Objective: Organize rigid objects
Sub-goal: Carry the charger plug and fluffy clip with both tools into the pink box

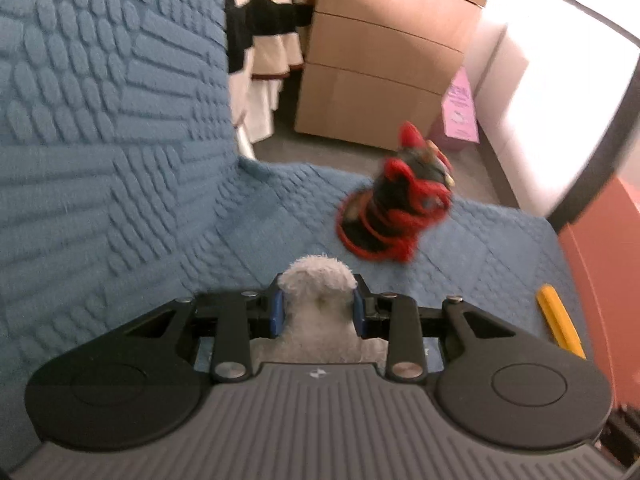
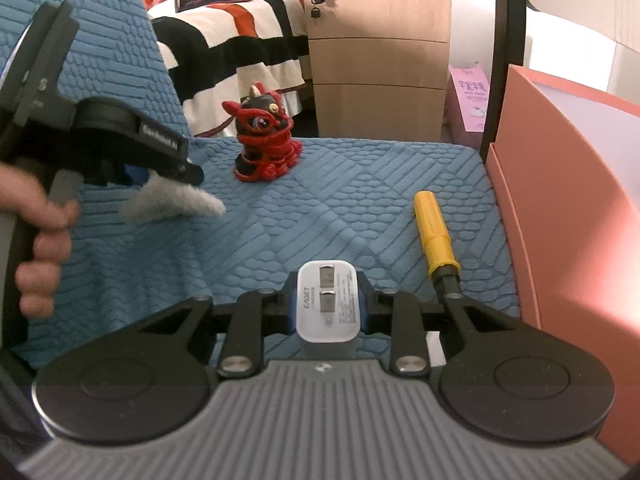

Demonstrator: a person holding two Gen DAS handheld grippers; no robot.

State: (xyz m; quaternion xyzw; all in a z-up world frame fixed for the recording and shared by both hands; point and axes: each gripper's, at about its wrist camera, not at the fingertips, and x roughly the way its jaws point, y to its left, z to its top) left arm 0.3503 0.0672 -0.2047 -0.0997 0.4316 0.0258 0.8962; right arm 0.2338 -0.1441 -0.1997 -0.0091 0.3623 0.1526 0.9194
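White charger (image 2: 327,304) is sitting pinched in the right gripper (image 2: 327,300), prongs facing up, over the blue textured cover (image 2: 340,200).
Left gripper (image 1: 318,312) is squeezing a fluffy white toy (image 1: 318,280); yellow-handled tool (image 2: 434,236) is lying at two o'clock, red-and-black figurine (image 2: 266,140) standing farther off at eleven, pink box (image 2: 560,200) at three.

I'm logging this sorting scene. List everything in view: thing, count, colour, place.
Fluffy toy: one, white-grey, clamped in the left gripper.
Charger: one, white, clamped in the right gripper.
Figurine: one, red and black, upright on the cover, far side.
Screwdriver: one, yellow handle, lying on the cover near the box.
Cover: one, blue, textured, under everything.
Box: one, pink, right edge.
Drawer cabinet: one, wooden, behind.
Blanket: one, striped, behind.
Left gripper: shut on toy.
Right gripper: shut on charger.
Hand: one, holding the left gripper.
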